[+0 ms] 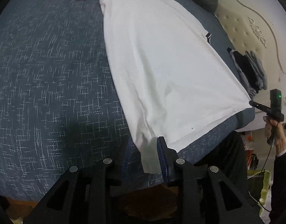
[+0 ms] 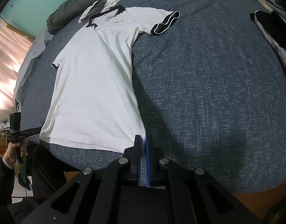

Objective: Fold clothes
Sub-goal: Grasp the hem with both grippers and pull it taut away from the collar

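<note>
white polo shirt (image 1: 158,59) flat on blue bed (image 1: 49,74) | left gripper (image 1: 143,155) jaws apart around near hem corner | right gripper (image 2: 142,149) clamped on other hem corner

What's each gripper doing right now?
Left gripper: open, shirt hem corner between its fingers.
Right gripper: shut on the shirt's other hem corner.

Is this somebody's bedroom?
Most likely a bedroom. A white polo shirt lies spread on a bed with a blue patterned cover, a padded cream headboard stands behind, and folded clothes sit nearby.
</note>
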Tool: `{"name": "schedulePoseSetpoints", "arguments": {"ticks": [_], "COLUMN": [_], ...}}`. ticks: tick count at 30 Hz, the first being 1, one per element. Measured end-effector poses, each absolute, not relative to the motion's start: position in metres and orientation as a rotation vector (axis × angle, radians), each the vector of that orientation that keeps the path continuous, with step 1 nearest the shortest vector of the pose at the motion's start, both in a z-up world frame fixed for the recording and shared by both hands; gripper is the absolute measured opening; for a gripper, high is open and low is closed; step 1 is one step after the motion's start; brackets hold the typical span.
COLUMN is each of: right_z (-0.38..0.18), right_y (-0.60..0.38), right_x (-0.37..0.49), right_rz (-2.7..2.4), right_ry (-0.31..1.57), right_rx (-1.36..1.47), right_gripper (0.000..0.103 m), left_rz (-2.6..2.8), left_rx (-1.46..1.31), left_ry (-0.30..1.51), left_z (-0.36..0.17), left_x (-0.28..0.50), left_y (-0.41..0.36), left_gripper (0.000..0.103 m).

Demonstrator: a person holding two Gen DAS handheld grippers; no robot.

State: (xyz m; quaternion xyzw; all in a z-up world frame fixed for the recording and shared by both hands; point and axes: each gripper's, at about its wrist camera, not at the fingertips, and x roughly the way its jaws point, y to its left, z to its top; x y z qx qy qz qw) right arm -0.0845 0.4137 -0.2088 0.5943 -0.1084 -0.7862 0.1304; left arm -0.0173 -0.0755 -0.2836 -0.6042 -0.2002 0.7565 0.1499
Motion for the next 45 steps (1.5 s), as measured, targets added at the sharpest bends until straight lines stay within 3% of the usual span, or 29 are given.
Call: {"name": "schedulePoseSetpoints", "arguments": {"ticks": [6, 13, 14, 17, 36, 45], "right_z": [-0.206, -0.206, -0.206, -0.206, -0.197, -0.253], "right_y": [0.413, 0.412, 0.412, 0.411, 0.374, 0.357], "right_x": [-0.084, -0.084, -0.084, -0.084, -0.078, -0.071], "right_rz": [-2.282, -2.279, -2.278, -2.276, -2.202, -2.115], "right_ry": [-0.310, -0.307, -0.307, -0.307, -0.189, -0.186], "right_rx": [1.727, 1.727, 1.727, 1.727, 1.722, 1.835], "right_gripper": [0.004, 0.004, 0.004, 0.004, 0.004, 0.004], "left_rz": [2.133, 2.130, 2.137, 2.146, 2.378, 2.351], "left_rx": [-1.721, -1.746, -1.748, -1.736, -1.529, -1.678], "left_ry": [-0.639, -0.561, -0.547, -0.528, -0.614, -0.663], "left_z": [-0.287, -0.290, -0.290, -0.287, -0.225, -0.275], "left_x": [-0.018, -0.022, -0.022, -0.020, 0.032, 0.018], "left_y": [-0.070, -0.056, -0.055, -0.055, -0.126, -0.141], "left_gripper": [0.032, 0.030, 0.029, 0.006, 0.004, 0.004]}}
